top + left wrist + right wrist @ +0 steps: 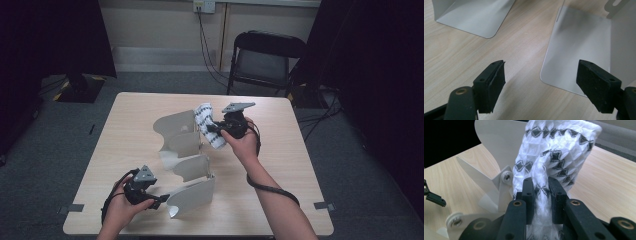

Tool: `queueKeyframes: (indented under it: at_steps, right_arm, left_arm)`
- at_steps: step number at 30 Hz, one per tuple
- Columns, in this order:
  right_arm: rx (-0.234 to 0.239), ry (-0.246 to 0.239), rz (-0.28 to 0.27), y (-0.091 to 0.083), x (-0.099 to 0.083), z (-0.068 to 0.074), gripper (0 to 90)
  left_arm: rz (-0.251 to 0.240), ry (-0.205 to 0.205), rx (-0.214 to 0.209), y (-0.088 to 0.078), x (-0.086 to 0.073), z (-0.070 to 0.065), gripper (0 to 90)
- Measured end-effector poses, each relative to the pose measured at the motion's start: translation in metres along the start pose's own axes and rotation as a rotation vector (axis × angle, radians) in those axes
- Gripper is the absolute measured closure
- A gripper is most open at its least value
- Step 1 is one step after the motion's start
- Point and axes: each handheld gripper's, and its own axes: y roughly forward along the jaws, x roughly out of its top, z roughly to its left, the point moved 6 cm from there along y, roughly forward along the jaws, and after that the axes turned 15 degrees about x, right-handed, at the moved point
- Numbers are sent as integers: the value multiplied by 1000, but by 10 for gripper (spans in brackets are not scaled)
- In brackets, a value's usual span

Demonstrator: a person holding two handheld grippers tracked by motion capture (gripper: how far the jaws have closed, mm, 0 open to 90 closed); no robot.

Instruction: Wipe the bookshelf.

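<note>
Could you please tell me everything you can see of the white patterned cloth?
The cloth is white knitted or woven fabric with rows of black diamond shapes, bunched into a soft roll. The right gripper is shut on its middle and holds it above the table, beside the upright white metal bookends; whether it touches them is unclear.

On the tabletop: metal dividers at centre, cloth raised just right of their far plate, chair behind the far edge.

No readable text, labels, brands or numbers anywhere.
</note>
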Motion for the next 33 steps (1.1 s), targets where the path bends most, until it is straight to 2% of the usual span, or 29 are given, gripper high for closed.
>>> queueKeyframes:
  at_steps: [3, 7, 11, 21, 26, 29, 33]
  right_arm:
    - [12, -8, 22, 11, -3, 2, 779]
    - [30, 32, 35, 22, -17, -2, 779]
    - [36, 59, 69, 31, -35, -7, 779]
    - [56, 111, 178, 52, -89, -8, 778]
    - [58, 128, 164, 56, -98, -7, 769]
    - [44, 101, 171, 54, -98, -7, 705]
    - [15, 99, 169, 46, -100, -6, 578]
  left_arm:
    - [1, 4, -1, 1, 0, 0, 230]
    - [7, 8, 0, 0, -1, -2, 230]
    - [3, 10, 3, -1, 0, -3, 230]
    - [3, 7, 8, -1, 0, -3, 231]
    - [0, 8, 2, -1, 1, -4, 231]
    - [7, 11, 10, -2, -1, -2, 231]
    - [2, 9, 11, -2, -1, -1, 231]
